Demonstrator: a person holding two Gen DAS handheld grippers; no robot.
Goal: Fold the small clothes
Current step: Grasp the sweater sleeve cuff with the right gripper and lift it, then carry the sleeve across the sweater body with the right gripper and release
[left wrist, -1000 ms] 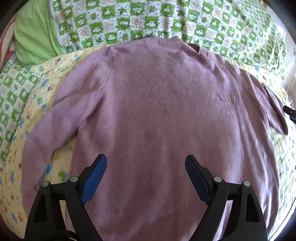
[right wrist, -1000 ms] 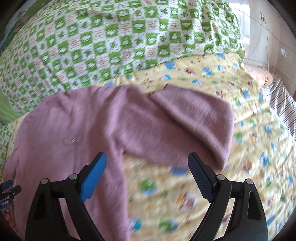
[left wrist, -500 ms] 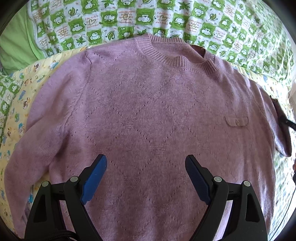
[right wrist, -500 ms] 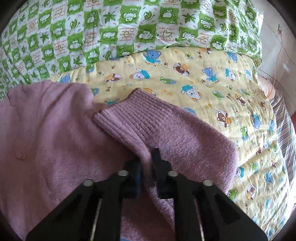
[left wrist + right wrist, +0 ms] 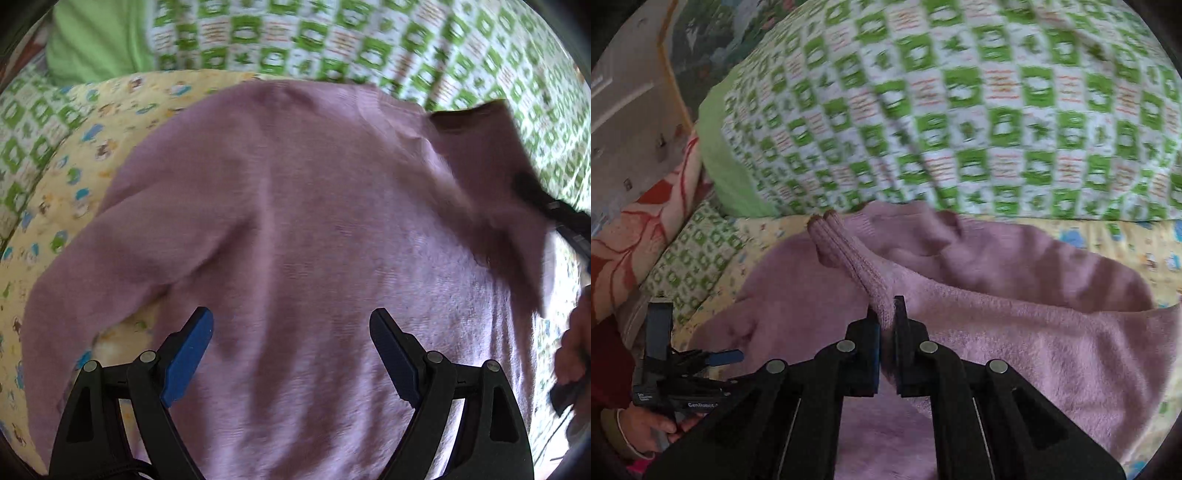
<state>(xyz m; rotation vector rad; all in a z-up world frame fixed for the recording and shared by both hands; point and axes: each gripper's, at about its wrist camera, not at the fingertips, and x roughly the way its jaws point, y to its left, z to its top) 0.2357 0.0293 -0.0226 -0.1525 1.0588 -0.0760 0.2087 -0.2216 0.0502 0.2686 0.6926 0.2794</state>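
A mauve knitted sweater (image 5: 314,229) lies front up on a yellow printed sheet (image 5: 74,155). My left gripper (image 5: 291,347) is open and empty, hovering over the sweater's lower body. My right gripper (image 5: 885,321) is shut on the ribbed cuff of the sweater's right sleeve (image 5: 849,258) and holds it lifted above the sweater body (image 5: 798,295). In the left wrist view that raised sleeve (image 5: 491,166) hangs over the sweater's right side, with the right gripper (image 5: 546,206) at the edge. The other sleeve (image 5: 92,273) lies flat on the left.
A green and white checked quilt (image 5: 960,110) is bunched behind the sweater. A plain green pillow (image 5: 92,37) lies at the back left. A red patterned blanket (image 5: 639,229) and a wall are on the left in the right wrist view.
My right gripper, shut on the sleeve cuff half a second ago, has lifted it and carried it inward over the sweater. My left gripper has pulled back a little, still open.
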